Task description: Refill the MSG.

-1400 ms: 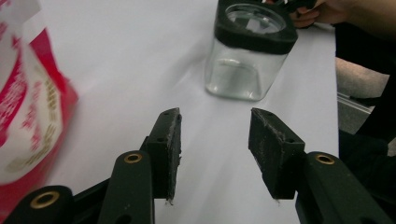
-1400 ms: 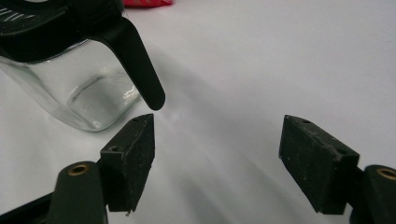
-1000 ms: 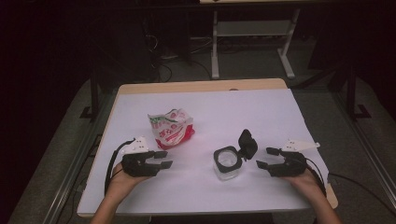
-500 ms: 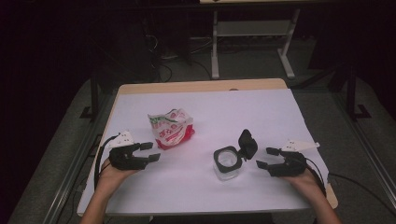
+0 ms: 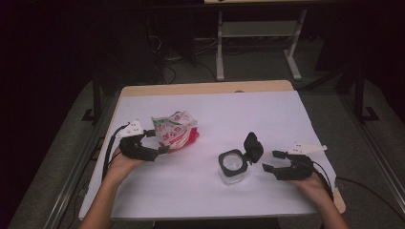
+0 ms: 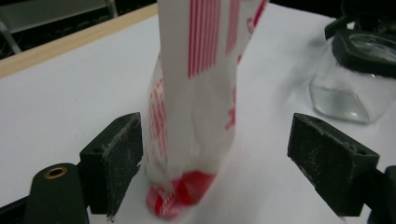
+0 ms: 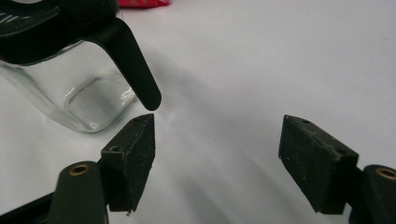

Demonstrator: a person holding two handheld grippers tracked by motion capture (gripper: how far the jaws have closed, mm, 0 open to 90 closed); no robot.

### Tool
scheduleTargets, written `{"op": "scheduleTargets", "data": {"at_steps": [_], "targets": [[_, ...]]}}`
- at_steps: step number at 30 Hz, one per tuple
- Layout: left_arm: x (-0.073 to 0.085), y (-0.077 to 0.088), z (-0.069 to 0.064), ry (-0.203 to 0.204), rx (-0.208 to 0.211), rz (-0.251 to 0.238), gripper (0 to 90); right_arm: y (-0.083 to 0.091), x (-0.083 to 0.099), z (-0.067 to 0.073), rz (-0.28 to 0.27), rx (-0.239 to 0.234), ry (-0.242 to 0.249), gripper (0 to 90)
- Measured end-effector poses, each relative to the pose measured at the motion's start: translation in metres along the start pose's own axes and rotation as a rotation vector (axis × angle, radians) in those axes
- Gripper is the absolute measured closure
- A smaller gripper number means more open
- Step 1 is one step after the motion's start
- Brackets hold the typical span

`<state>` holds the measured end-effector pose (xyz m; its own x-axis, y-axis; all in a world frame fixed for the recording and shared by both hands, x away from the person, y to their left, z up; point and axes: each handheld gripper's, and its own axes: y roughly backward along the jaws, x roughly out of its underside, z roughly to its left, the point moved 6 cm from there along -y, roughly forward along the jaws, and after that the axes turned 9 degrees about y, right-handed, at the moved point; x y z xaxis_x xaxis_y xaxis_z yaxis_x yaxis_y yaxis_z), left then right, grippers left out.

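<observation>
From the high view, my left gripper (image 5: 160,141) sits near the table's (image 5: 267,109) left edge with its tips at the red-and-white bag (image 5: 174,130), which lies left of the middle; my right gripper (image 5: 272,161) rests near the right edge, just beside the glass jar (image 5: 233,167), whose black flip lid (image 5: 253,147) stands open towards it. In the left gripper view, my jaws have just been opening and stand wide, with the bag (image 6: 201,93) between them; the left pad (image 6: 119,161) is just beside it, the right pad (image 6: 327,161) well clear. In the right gripper view, my jaws are parted with nothing between them, the left pad (image 7: 135,156) just under the tip of the jar's (image 7: 74,93) lid (image 7: 126,51).
</observation>
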<state>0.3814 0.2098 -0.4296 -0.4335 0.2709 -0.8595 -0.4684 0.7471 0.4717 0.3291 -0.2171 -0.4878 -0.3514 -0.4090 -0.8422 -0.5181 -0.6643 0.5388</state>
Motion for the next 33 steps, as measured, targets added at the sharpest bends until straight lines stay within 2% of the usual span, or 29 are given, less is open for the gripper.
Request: {"op": "scheduleTargets", "data": {"at_steps": [3,6,8,11,13,16,26,33], "targets": [[-0.002,-0.008,0.001,-0.008,-0.001,-0.007,17.5,0.000,0.000,0.000,-0.003,-0.002,0.004,26.6],[-0.004,-0.015,0.005,-0.034,-0.027,0.006,20.7,0.000,0.000,0.000,-0.003,-0.004,0.002,26.6],[-0.004,-0.017,0.007,-0.019,-0.012,-0.011,23.9,0.000,0.000,0.000,-0.004,-0.002,0.004,26.6],[0.000,-0.021,0.008,-0.034,-0.016,-0.008,27.5,0.001,0.000,0.000,-0.005,-0.005,0.003,26.6],[0.001,-0.022,0.007,-0.042,-0.015,-0.007,32.0,0.000,0.000,0.000,-0.002,-0.007,0.001,26.6],[0.001,-0.023,0.008,-0.048,-0.020,-0.023,44.2,0.000,0.000,0.000,-0.001,-0.006,0.001,26.7],[0.003,-0.023,0.011,-0.042,-0.028,-0.032,55.4,0.000,0.000,0.000,0.000,-0.005,0.000,26.8],[0.000,-0.021,0.014,-0.034,-0.039,-0.061,74.3,-0.001,0.000,0.000,0.004,-0.006,-0.005,27.4]]}}
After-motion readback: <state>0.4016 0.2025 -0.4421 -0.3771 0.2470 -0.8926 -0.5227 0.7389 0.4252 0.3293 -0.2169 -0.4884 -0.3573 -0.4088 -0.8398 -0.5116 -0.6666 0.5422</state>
